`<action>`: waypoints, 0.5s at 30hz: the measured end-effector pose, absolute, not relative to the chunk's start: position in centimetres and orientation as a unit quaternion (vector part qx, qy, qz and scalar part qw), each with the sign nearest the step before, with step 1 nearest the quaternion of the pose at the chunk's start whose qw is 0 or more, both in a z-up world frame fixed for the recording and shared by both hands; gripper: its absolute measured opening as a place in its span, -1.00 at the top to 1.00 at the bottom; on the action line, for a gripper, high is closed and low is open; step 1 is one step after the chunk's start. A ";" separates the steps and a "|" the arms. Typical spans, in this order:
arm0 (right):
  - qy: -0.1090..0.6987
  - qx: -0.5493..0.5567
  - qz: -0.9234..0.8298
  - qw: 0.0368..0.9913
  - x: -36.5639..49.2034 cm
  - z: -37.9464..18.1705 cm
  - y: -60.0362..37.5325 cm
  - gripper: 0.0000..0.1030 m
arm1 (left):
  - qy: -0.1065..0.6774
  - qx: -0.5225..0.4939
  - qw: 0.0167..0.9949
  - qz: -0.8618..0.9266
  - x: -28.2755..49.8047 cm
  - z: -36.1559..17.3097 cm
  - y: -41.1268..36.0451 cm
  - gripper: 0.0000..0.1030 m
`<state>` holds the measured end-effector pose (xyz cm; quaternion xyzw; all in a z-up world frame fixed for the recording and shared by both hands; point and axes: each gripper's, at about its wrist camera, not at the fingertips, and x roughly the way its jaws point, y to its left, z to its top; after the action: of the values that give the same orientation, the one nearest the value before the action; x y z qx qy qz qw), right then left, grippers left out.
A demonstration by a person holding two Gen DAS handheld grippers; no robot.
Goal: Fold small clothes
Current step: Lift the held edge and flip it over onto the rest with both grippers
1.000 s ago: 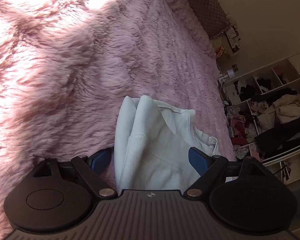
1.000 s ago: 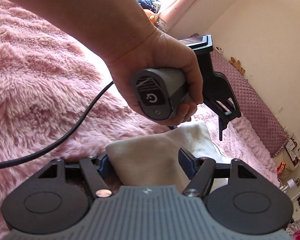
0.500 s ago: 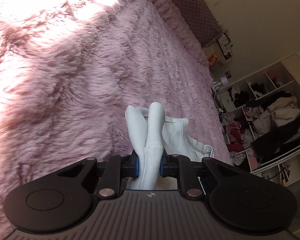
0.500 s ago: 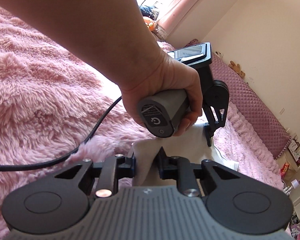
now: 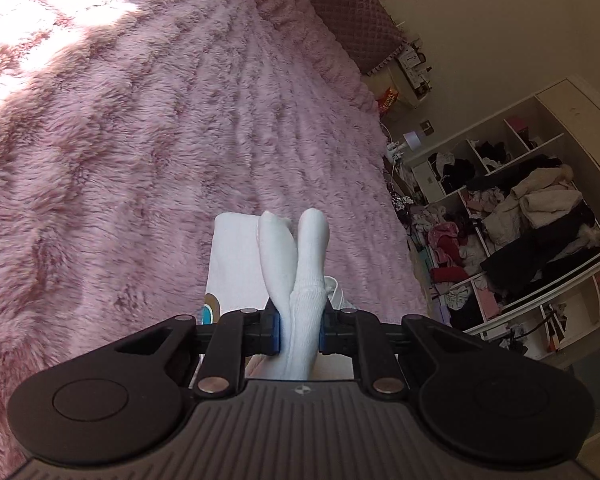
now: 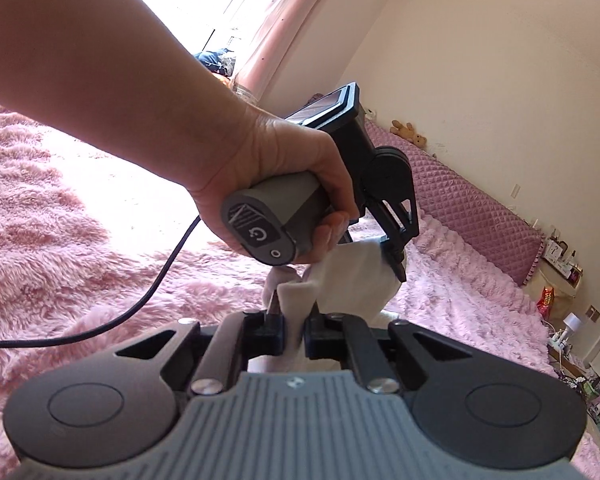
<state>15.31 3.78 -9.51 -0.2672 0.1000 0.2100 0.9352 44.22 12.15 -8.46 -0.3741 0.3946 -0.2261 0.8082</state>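
Right at the fingers, the left gripper is seen clamped on a bunched fold of a small white garment, the blue pads pressing the cloth from both sides. Two rounded white folds stand up beyond the jaws and point away from the camera, so the pinched part runs lengthwise along the line of the fingers. More of the garment is spread flat just to the left of the folds, and a small coloured print is seen on it near the gripper's body.

The right gripper is likewise pinched together on an edge of the same pale cloth. From there the cloth is stretched up and to the right towards the left gripper, which is held by a hand with a bare forearm. A black cable is trailed from that handle across the bed. The garment is thus held at two points above the bed, hanging between the two grippers.

Beneath it, a fluffy pink blanket is spread over the bed, partly in sunlight. A quilted purple headboard cushion is set along the wall, and open shelves stuffed with clothes are seen beyond the bed's edge.
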 end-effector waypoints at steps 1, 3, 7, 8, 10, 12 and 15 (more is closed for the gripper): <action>0.098 -0.261 0.199 0.939 15.3 -8.6 2.9 0.98 | 0.394 -0.376 0.808 -0.225 44.3 -8.2 11.1 0.67; 0.095 -0.256 0.178 0.945 15.2 -7.8 0.8 0.98 | 0.390 -0.384 0.806 -0.224 44.3 -8.0 9.3 0.67; 0.093 -0.245 0.131 0.956 14.9 -6.8 -4.1 0.98 | 0.376 -0.379 0.814 -0.228 44.3 -7.3 5.1 0.67; 0.098 -0.237 0.120 0.959 14.8 -6.7 -5.4 0.98 | 0.369 -0.379 0.818 -0.226 44.3 -7.1 3.8 0.67; 0.107 -0.221 0.095 0.965 14.7 -6.5 -8.3 0.98 | 0.357 -0.370 0.826 -0.229 44.3 -6.8 1.3 0.67; 0.116 -0.203 0.069 0.970 14.7 -6.4 -10.8 0.98 | 0.349 -0.356 0.832 -0.242 44.2 -6.6 -1.3 0.67; 0.131 -0.163 0.032 0.977 14.7 -6.7 -14.7 0.98 | 0.351 -0.331 0.839 -0.253 44.4 -6.8 -5.4 0.67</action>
<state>14.72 -14.75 -6.65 -0.1634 0.1315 0.0322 0.9772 44.41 -5.41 -6.75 -0.3314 0.3507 -0.2529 0.8385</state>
